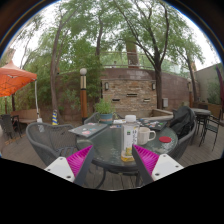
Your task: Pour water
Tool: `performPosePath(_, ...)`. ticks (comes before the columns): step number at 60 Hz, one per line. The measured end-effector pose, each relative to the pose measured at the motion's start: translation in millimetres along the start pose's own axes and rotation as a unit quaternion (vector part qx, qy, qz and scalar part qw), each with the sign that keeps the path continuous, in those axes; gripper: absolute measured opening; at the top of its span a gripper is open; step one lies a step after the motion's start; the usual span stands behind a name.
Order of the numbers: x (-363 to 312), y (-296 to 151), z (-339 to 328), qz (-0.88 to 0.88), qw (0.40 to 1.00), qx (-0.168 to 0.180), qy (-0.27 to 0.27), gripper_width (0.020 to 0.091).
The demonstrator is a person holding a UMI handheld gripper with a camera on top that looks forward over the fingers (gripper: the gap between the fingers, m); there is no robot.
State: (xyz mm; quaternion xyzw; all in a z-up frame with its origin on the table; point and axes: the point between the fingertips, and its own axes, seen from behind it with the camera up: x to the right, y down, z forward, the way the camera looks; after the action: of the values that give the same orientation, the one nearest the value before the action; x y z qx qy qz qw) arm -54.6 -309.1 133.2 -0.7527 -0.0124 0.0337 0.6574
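on an outdoor patio shaded by tall trees, a hand-held gripper points forward over a round glass tabletop. its two fingers are spread well apart, each with a pink pad on its inner face, and nothing is pressed between them. just ahead of the fingers, in line with the gap between them, a clear plastic bottle with a white cap stands upright on the tabletop. a white cup sits just beside the bottle on its right. dark wicker chairs ring the tabletop. beyond them is a stone wall, and an orange umbrella stands far off to the left.
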Motion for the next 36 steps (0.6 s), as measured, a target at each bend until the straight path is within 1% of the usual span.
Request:
performPosePath(8,41.1,6.9,56.3,-0.034,0.999,0.010,0.035,0.0836)
performPosePath(14,62.7,14.2,90.0,-0.047,0.997,0.008,0.056,0.0835)
performPosePath(21,70.9,21.2,118.6,-0.049,0.997,0.003,0.058,0.0833)
performPosePath(26,69.0,27.7,135.2,-0.043,0.998,-0.003,0.046,0.0838)
performPosePath(32,72.8,28.8,147.9,-0.041,0.998,0.004,0.043,0.0833)
performPosePath(36,78.0,23.3,161.2,-0.042,0.998,0.013,0.052,0.0832)
